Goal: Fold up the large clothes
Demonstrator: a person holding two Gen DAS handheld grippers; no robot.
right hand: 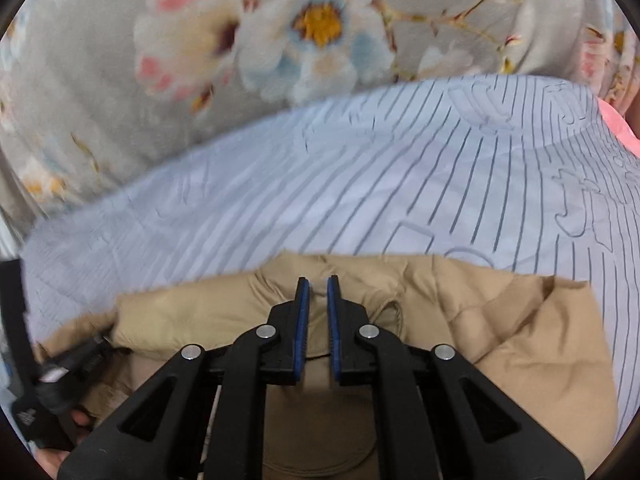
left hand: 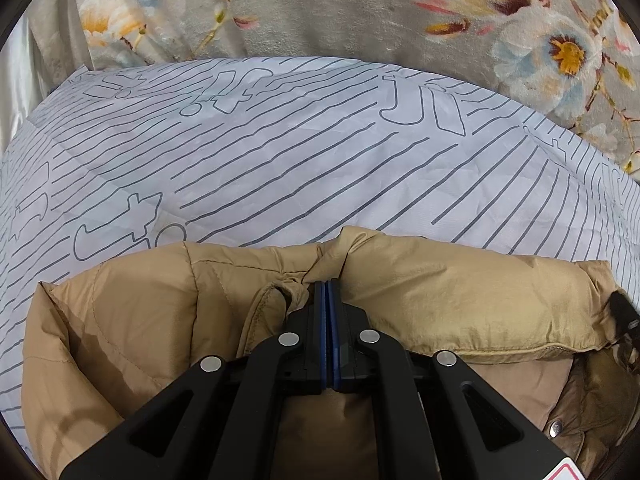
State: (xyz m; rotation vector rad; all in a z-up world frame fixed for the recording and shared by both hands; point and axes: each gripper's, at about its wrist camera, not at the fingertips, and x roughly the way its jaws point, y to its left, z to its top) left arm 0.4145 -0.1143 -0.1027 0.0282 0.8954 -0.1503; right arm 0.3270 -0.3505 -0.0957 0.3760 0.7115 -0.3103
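A tan puffy quilted jacket [left hand: 440,300] lies on a pale striped bedsheet [left hand: 280,152]. My left gripper [left hand: 327,286] is shut, its blue pads pressed together on a fold of the jacket near its upper edge. In the right wrist view the same jacket [right hand: 520,340] fills the lower half, on the striped sheet [right hand: 360,184]. My right gripper [right hand: 318,286] is slightly open, its jaws a small gap apart over the jacket's upper edge, with tan fabric showing between them. The other gripper [right hand: 60,376] shows at the far left, with fingers of a hand.
A grey floral blanket [left hand: 360,8] lies beyond the striped sheet, and it also shows in the right wrist view [right hand: 200,48]. A pink item [right hand: 618,128] peeks in at the right edge. A metal snap [left hand: 555,427] sits on the jacket's right side.
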